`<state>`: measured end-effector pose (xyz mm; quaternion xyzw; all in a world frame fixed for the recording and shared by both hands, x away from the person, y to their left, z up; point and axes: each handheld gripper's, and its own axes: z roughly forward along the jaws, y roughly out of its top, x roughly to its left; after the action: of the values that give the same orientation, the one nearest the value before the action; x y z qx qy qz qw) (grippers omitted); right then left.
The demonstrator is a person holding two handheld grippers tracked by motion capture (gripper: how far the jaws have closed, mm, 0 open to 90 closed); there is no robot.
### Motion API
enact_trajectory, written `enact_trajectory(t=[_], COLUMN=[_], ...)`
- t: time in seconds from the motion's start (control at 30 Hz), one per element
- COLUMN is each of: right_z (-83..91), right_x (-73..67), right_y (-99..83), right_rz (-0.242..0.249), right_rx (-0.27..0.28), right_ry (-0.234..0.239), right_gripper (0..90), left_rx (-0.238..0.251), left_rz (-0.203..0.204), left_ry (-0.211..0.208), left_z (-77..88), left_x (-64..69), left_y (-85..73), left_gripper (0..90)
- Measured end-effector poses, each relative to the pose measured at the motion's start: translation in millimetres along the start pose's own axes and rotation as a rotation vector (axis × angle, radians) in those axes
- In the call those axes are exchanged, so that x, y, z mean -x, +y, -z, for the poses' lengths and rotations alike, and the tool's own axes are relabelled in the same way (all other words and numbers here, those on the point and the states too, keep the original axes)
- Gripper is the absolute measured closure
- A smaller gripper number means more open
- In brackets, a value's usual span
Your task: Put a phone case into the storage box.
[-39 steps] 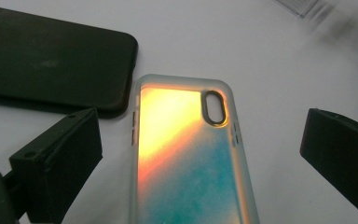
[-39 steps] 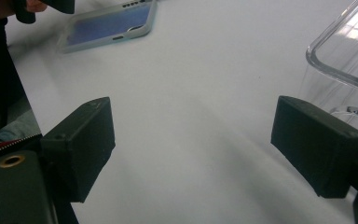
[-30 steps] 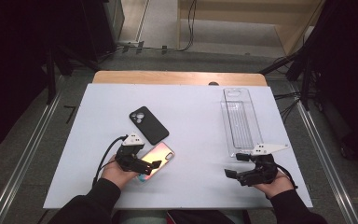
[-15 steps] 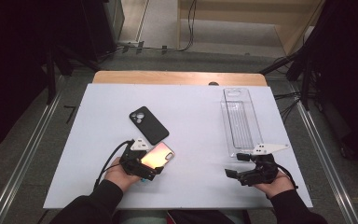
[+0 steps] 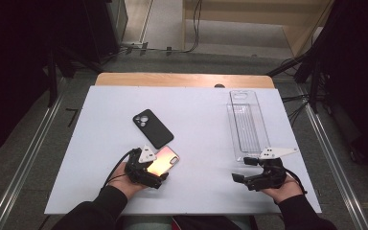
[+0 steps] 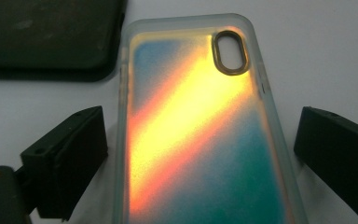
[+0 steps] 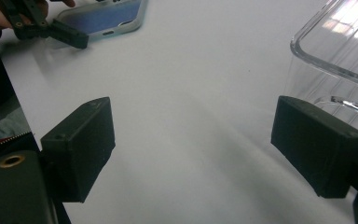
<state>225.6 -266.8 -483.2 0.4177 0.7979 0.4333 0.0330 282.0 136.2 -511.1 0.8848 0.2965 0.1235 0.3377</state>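
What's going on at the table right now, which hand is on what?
The left gripper is open, its fingers straddling the iridescent case lying flat on the table; neither pad presses on it yet. The black case lies just beyond it. The right gripper is open over bare table with nothing between its fingers, beside the near end of the clear tray.

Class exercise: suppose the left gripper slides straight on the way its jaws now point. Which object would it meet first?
Probably the iridescent phone case: it already lies between the open jaws of the left gripper, untouched by either pad. Beyond it lies the black phone case, slightly off to one side.
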Motion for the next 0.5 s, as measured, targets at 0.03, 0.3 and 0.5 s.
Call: enact_trajectory(t=[0.03,0.3,0.5], right_z=[0.1,0.3,0.6], right_x=[-0.1,0.3,0.2], right_y=[0.1,0.0,0.0], right_rz=[-0.001,0.001,0.0], right_rx=[0.001,0.002,0.001], right_ry=[0.001,0.0,0.002], right_gripper=[11.8,11.8,11.8], left_rx=[0.003,0.01,0.01], left_rz=[0.0,0.007,0.015], left_ry=[0.001,0.008,0.013], left_z=[0.3,3.4,3.6], left_x=[0.0,-1.3,-1.1], left_y=[-0.6,-0.8,-0.5], left_gripper=[6.1,15.3,16.5])
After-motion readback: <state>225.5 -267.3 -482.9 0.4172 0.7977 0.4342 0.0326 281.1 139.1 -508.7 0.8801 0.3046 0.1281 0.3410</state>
